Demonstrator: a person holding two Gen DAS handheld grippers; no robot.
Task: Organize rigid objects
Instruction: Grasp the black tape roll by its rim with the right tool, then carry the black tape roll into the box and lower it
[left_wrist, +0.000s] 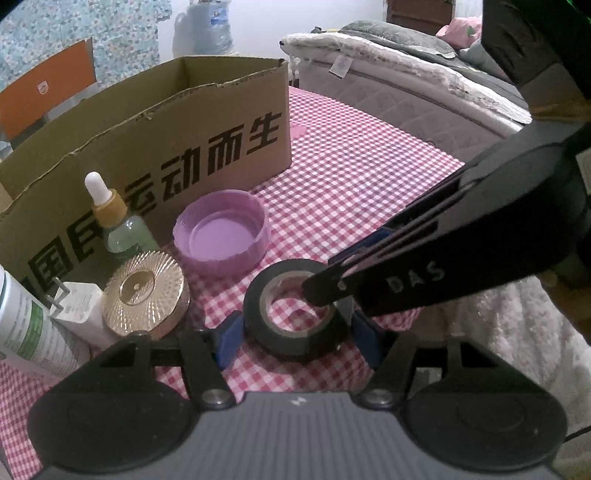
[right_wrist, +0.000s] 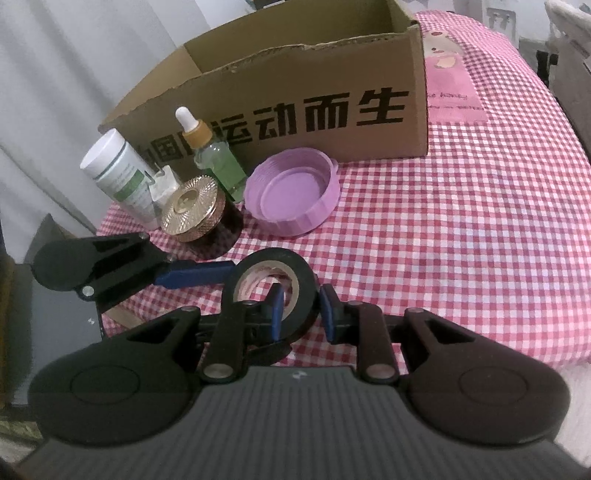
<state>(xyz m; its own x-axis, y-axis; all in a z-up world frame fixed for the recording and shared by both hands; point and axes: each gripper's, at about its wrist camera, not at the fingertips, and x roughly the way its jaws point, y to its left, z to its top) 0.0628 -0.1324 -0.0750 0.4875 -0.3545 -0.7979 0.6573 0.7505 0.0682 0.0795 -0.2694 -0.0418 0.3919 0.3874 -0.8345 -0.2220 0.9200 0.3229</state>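
Left tongs (left_wrist: 295, 341): spread wide, one blue pad on each side of the black tape roll (left_wrist: 293, 314); contact on either side could not be told.
Right tongs (right_wrist: 303, 314): narrowed on the roll's wall, one blue finger (right_wrist: 277, 314) inside the core, the other just outside the rim; whether they pinched it could not be told.
Black tape roll: tilted, with one edge lifted, over the red-and-white checked cloth (left_wrist: 351, 192) that covered the bench, between both pairs of tongs.
Purple lid (left_wrist: 221, 236): lay open side up on the cloth, just beyond the roll and close in front of the cardboard box (left_wrist: 155, 140).
Gold-lidded jar (left_wrist: 146, 295): stood beside the purple lid, near the left tongs.
Dropper bottle (left_wrist: 118, 221): upright, green glass, against the box's printed front wall.
White tube (left_wrist: 26, 325): leaned beside the jar, next to a small white pack (left_wrist: 79, 306).
Cardboard box: open-topped, standing toward the far side of the bench.
Bed (left_wrist: 406, 74): just past the bench's far edge.
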